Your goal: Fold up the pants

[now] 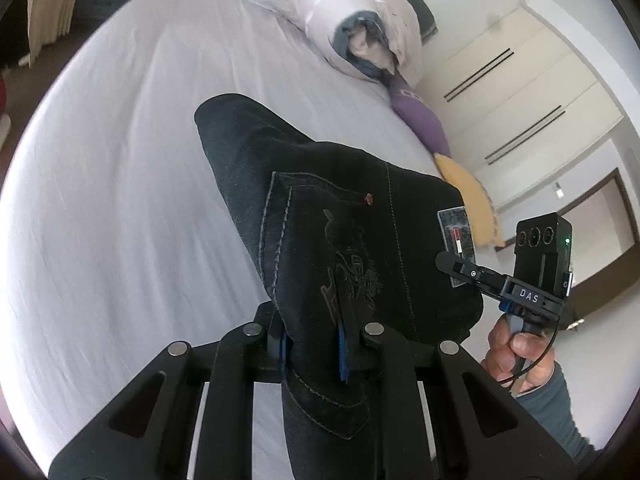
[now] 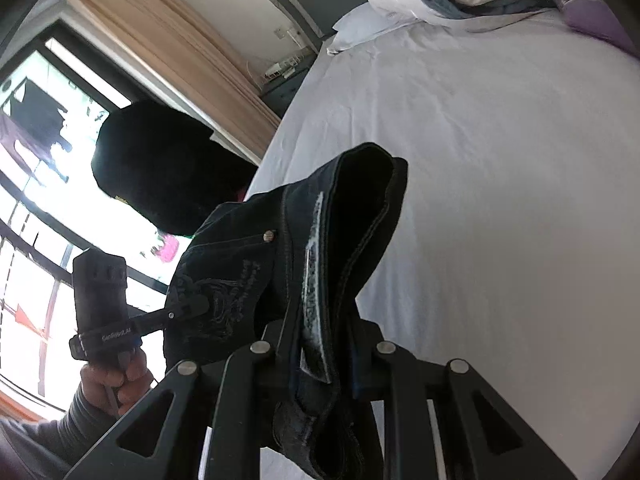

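Observation:
Dark denim pants [image 1: 320, 216] hang lifted above the white bed sheet [image 1: 120, 200], back pocket and waist label facing the left wrist camera. My left gripper [image 1: 312, 344] is shut on the pants near the pocket edge. My right gripper [image 2: 324, 356] is shut on the waistband by the label [image 2: 312, 292]. In the left wrist view the right gripper [image 1: 452, 262] shows at the right, clamped on the waistband. In the right wrist view the left gripper [image 2: 192, 306] shows at the left, clamped on the pants [image 2: 360, 200]. The pant legs' lower ends are hidden.
A rolled white and blue duvet [image 1: 360, 28] and a purple pillow [image 1: 420, 116] lie at the bed's head. A yellow cloth [image 1: 468, 196] lies at the bed's right edge. White wardrobes [image 1: 540, 92] stand beyond. A window [image 2: 40, 200] and beige curtain [image 2: 168, 48] are left.

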Motion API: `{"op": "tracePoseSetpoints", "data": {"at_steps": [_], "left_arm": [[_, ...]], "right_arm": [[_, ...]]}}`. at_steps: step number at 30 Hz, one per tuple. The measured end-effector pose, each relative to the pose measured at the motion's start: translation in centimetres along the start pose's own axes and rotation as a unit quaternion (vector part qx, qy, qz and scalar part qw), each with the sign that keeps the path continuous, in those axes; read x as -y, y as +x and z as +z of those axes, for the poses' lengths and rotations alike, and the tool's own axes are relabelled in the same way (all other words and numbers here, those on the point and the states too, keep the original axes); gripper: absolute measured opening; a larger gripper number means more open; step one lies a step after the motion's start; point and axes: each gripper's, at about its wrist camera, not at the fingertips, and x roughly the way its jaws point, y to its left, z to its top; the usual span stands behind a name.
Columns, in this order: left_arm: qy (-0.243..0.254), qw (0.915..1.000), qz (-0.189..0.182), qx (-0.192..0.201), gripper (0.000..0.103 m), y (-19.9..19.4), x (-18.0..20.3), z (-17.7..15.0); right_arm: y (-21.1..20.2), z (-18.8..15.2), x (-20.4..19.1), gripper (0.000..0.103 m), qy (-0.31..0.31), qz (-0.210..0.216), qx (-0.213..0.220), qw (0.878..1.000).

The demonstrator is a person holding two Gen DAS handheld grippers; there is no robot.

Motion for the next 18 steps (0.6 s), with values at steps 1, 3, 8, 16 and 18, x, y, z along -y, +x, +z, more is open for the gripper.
{"op": "tracePoseSetpoints", "data": {"at_steps": [1,3,8,16,18], "left_arm": [[-0.003,1.0,0.004,-0.001,0.015,0.1,-0.3,0.7],[-0.008,0.9999,0.009,-0.004,0.015,0.4,-0.8,1.3],[-0.026,0.9989,0.023,-0.031,0.015,4.0,-4.2,1.9],[-0.056,0.9977,0.009,-0.035,0.034,6.6,-8.7,0.2],[-0.059,0.9978,0.003,-0.028,0.039,6.0,-8.9,0.0]], "right_arm": [[0.9,0.7,0.2,0.021,0.002,0.004,-0.001,1.0],[2.8,1.8,0.6,0.021,0.009,0.005,-0.006,1.0],[8.1,4.0,2.8,0.021,0.036,-0.003,-0.035,0.999],[10.5,1.0,9.0,0.035,0.115,0.04,-0.034,0.992],[10.1,0.5,9.5,0.043,0.137,0.065,-0.027,0.988]]}}
